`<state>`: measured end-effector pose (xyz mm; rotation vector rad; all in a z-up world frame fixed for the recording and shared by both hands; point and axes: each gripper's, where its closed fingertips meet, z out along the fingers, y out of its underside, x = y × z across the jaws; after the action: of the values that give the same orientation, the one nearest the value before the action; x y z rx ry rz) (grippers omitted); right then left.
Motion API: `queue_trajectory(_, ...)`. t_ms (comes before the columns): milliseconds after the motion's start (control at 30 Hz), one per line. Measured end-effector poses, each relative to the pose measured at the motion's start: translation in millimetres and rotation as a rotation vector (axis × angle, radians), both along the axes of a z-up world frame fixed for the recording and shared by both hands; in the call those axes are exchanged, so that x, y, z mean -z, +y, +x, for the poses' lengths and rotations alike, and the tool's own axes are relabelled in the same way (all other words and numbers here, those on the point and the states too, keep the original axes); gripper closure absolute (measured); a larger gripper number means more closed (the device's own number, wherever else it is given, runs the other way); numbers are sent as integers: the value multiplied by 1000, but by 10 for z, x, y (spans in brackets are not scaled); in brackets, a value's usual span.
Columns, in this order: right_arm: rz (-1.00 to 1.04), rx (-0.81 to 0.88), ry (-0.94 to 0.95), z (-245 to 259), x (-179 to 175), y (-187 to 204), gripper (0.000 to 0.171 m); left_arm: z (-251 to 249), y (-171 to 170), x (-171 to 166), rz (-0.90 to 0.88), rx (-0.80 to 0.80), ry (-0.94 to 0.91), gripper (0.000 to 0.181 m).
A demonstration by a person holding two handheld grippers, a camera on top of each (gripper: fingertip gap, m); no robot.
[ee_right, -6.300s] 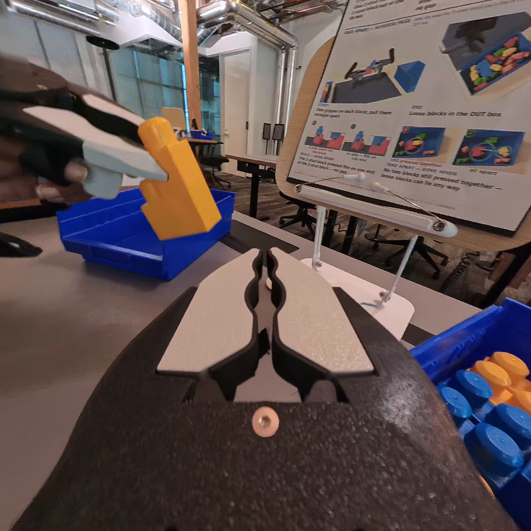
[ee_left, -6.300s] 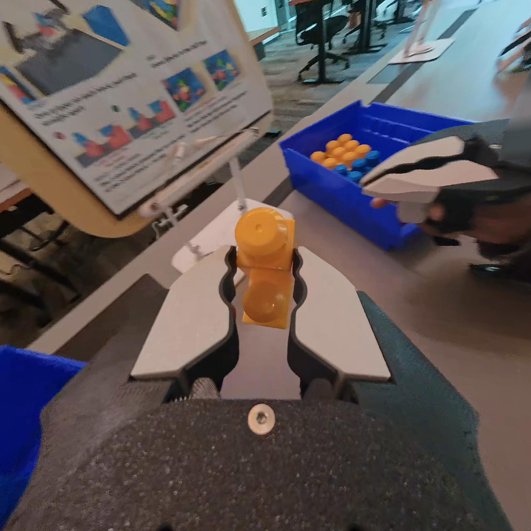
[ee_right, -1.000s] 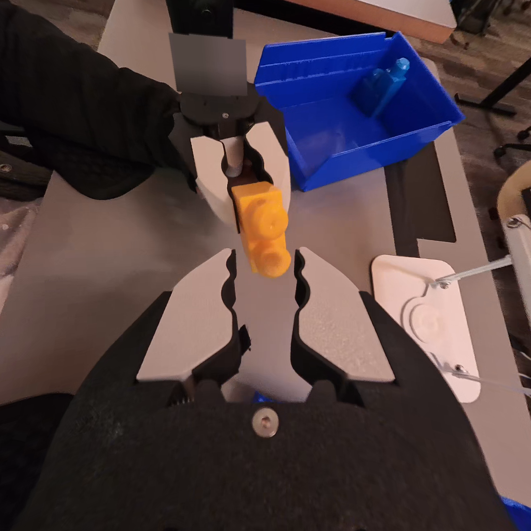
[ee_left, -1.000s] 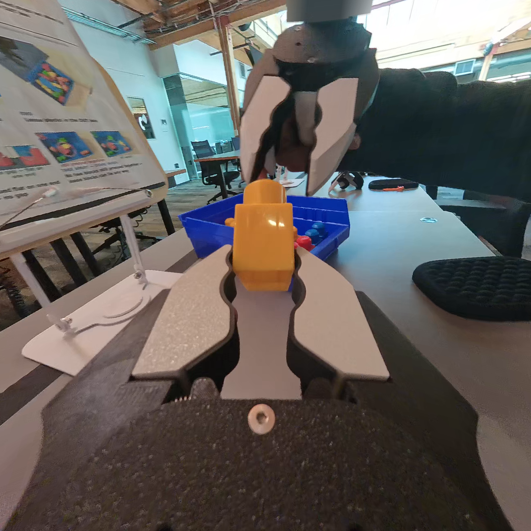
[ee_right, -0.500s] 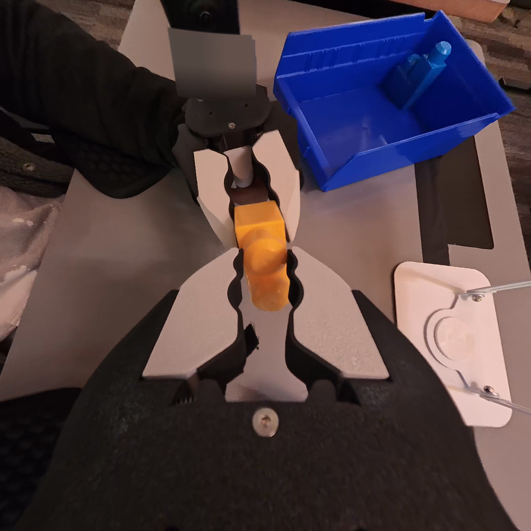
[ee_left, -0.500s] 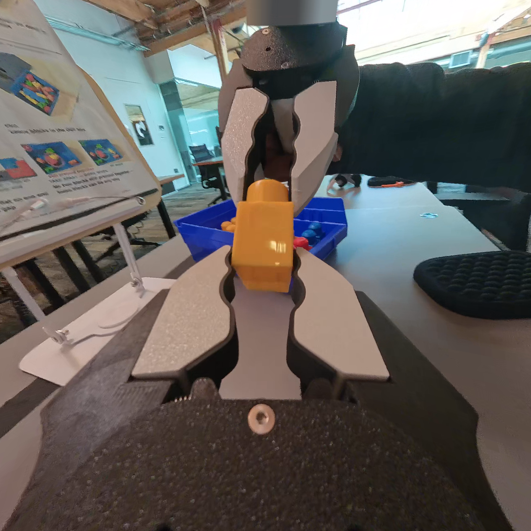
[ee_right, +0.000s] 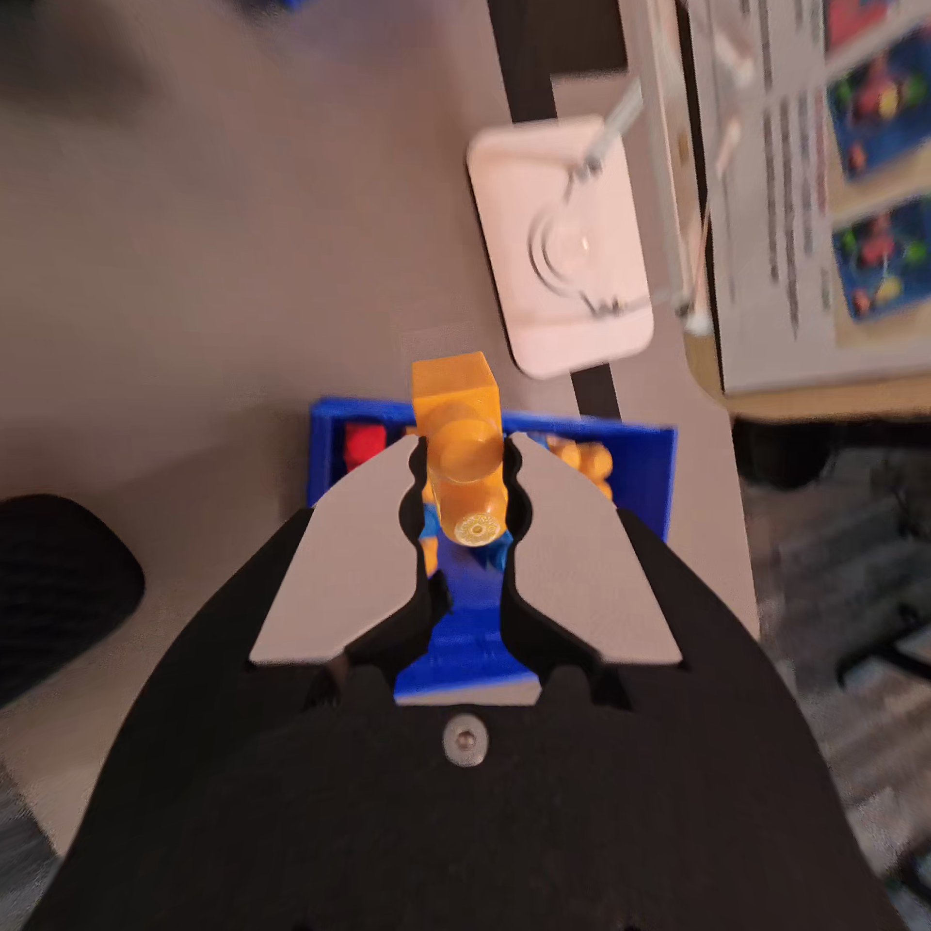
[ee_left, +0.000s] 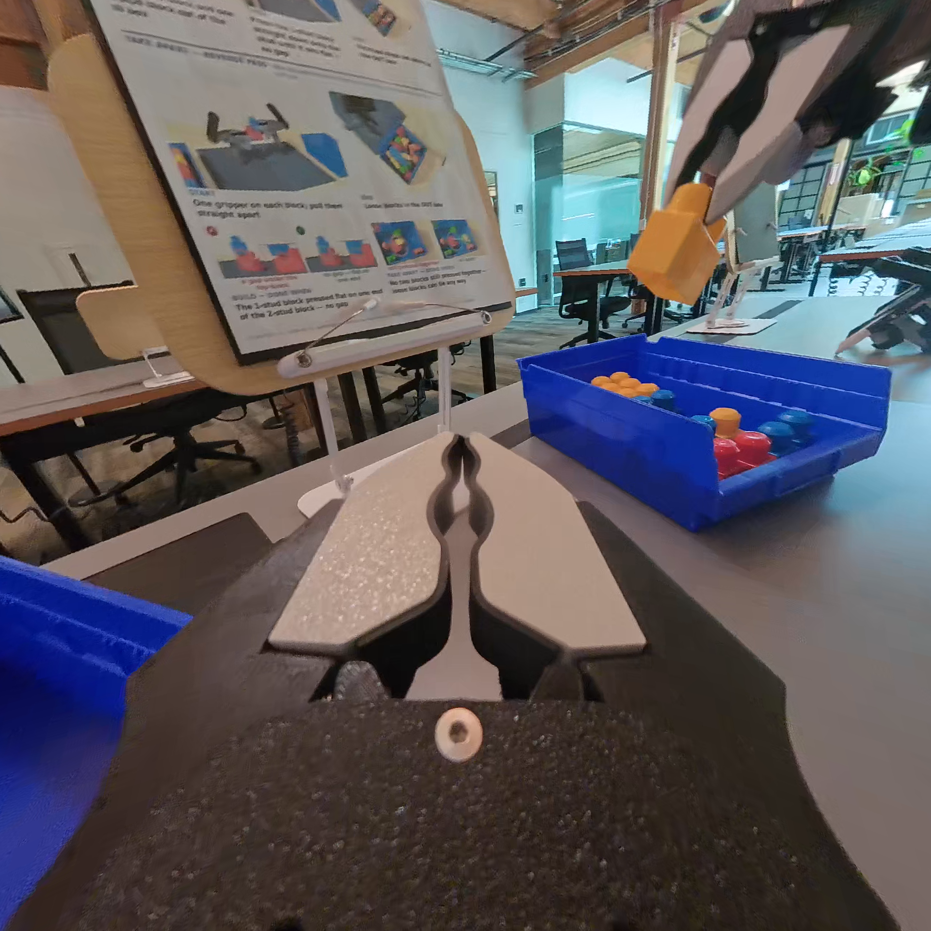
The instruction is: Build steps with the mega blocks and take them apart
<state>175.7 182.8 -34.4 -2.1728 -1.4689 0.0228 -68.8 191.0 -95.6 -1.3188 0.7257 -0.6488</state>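
In the left wrist view, my left gripper (ee_left: pixel 461 443) is empty, its fingers pressed nearly together with only a thin wavy slit between them, low over the grey table (ee_left: pixel 806 579). Up at the right, my right gripper (ee_left: pixel 705 199) carries the orange block step (ee_left: pixel 672 257) in the air above the blue bin (ee_left: pixel 629 443), which holds loose orange, blue and red blocks (ee_left: pixel 740 443). An instruction board (ee_left: pixel 312 176) stands on a white stand beyond my fingers, and the corner of a second blue bin (ee_left: pixel 60 655) shows at the left edge.

In the right wrist view, blurred by motion, the jaws are partly closed on the orange block step (ee_right: pixel 461 428), pinching it across the studded end while the square body juts past the fingertips. The bin (ee_right: pixel 650 453) lies directly below, and the stand's white base (ee_right: pixel 554 242) sits on the table beyond it.

I judge this piece hollow, light, rigid plastic with smooth glossy faces, so it may swivel or slip in a narrow pinch. Flat opposite walls give the surest hold, one gripper on each block for pulling straight apart.
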Motion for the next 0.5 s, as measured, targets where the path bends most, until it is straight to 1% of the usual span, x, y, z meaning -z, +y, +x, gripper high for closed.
queue_trajectory(100, -58, 109, -118, 470, 235, 72, 142, -22, 34, 35, -8, -12, 4, 181)
queue_trajectory(200, -127, 173, -202, 784, 556, 76, 143, -6, 33, 63, -7, -9, 19, 181)
queue_trajectory(367, -224, 213, -263, 992, 1079, 56, 142, 17, 21, 89, -2, 4, 32, 181)
queue_trajectory(500, -271, 218, -268, 1000, 1345, 72, 142, 23, 22, 107, -1, 10, 41, 181)
